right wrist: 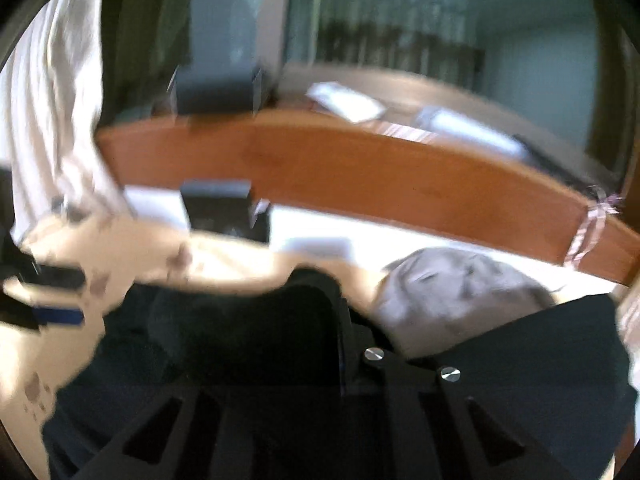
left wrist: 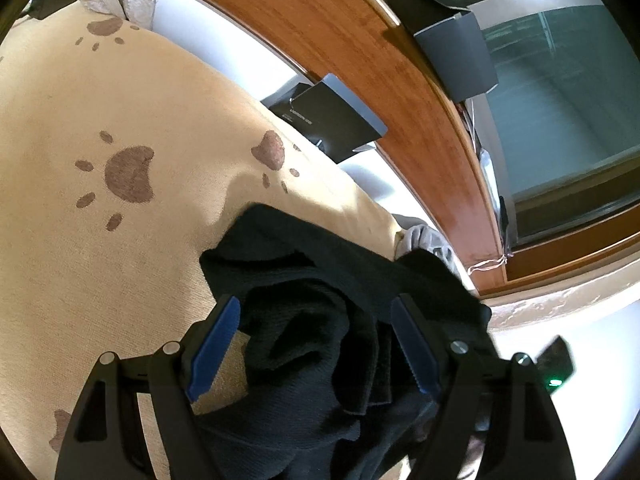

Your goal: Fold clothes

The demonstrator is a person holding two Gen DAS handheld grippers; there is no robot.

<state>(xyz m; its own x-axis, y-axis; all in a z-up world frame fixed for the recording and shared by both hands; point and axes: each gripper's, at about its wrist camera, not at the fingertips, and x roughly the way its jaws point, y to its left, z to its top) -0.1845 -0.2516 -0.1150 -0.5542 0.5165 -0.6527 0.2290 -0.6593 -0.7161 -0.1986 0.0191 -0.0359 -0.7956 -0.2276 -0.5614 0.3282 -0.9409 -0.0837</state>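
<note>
Beige paw-print blanket [left wrist: 132, 240] is covering the bed, with the crumpled black knit garment [left wrist: 320, 344] lying nearest.

Left gripper [left wrist: 316, 344] is hanging spread around it; right gripper [right wrist: 340, 344] is pinching a fold. I'd lift slowly, watching the grey cloth [right wrist: 452, 300] beyond.

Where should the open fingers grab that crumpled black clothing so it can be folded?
Grab the black garment by its flatter upper edge, where it lies on the paw-print blanket, coming from above. The middle is a bunched heap of folds, so pinching there would probably catch several layers. The left gripper stands open over that heap; an edge looks likelier to give a single layer to spread out.
</note>
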